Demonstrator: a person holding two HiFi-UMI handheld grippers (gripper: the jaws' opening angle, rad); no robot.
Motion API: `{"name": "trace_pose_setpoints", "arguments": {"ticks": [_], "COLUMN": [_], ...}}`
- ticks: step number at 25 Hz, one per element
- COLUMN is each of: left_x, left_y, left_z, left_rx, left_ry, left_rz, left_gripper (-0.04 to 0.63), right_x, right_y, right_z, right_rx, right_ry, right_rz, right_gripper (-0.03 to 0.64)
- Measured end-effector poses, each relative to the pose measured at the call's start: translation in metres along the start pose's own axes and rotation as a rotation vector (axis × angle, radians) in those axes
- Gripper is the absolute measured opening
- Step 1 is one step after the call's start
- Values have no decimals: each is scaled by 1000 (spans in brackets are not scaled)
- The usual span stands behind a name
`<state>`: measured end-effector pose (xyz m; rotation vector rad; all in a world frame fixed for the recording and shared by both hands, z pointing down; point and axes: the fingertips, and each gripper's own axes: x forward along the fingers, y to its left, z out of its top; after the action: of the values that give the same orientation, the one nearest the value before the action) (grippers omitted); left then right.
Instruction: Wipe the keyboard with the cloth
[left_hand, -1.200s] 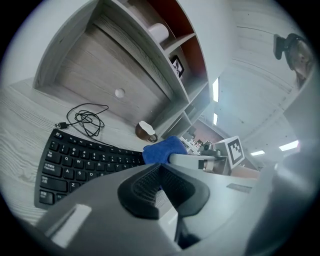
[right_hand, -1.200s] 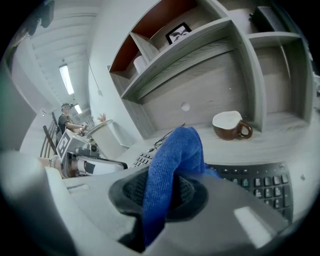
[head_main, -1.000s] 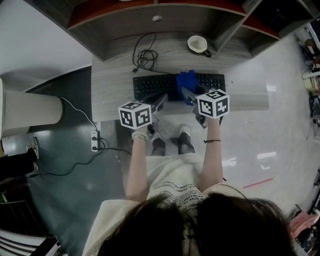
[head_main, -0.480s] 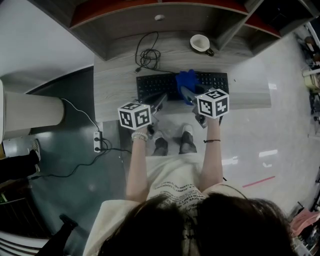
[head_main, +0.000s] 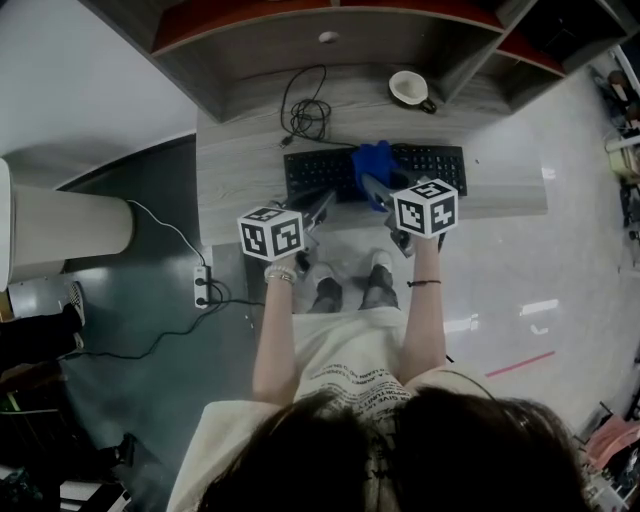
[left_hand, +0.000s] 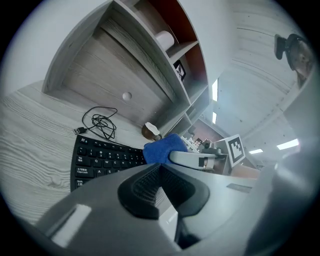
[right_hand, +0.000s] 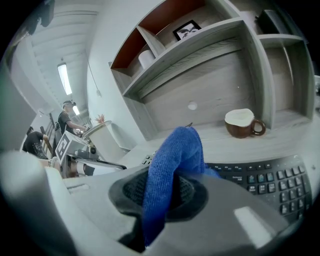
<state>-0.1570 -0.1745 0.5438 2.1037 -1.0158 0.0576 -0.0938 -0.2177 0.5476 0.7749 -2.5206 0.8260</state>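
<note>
Drooping blue cloth (right_hand: 172, 165) over black keyboard (right_hand: 260, 182)

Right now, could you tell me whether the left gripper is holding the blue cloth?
No, the blue cloth sits clamped in the right gripper; the left gripper is shut on nothing.

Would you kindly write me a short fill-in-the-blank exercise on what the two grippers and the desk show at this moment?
1. The right gripper is shut on a ____ cloth.
2. The left gripper has its jaws pressed together with ____ between them.
3. The keyboard is ____ in colour.
4. The coiled cable lies on the desk beyond the keyboard's ____ end.

Missing words: blue; nothing; black; left.
</note>
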Motion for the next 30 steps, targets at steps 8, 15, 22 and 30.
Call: {"name": "trace_pose_setpoints", "arguments": {"ticks": [8, 15, 22, 30], "left_x": [-14, -27, -36, -49], "left_y": [11, 21, 31, 39], "left_z": [1, 4, 8, 10], "left_rx": [0, 3, 11, 17], "left_ry": [0, -8, -10, -20], "left_rz": [-4, 0, 9, 32], "left_gripper": [3, 3, 3, 3], "right_x": [16, 29, 45, 58], "right_y": [17, 31, 43, 56], "right_z": [-1, 1, 2, 4], "right_rx": [-5, -13, -18, -26], "right_ry": [2, -1, 1, 3], "right_rz": [5, 15, 34, 58], "right_gripper": [58, 58, 58, 58]}}
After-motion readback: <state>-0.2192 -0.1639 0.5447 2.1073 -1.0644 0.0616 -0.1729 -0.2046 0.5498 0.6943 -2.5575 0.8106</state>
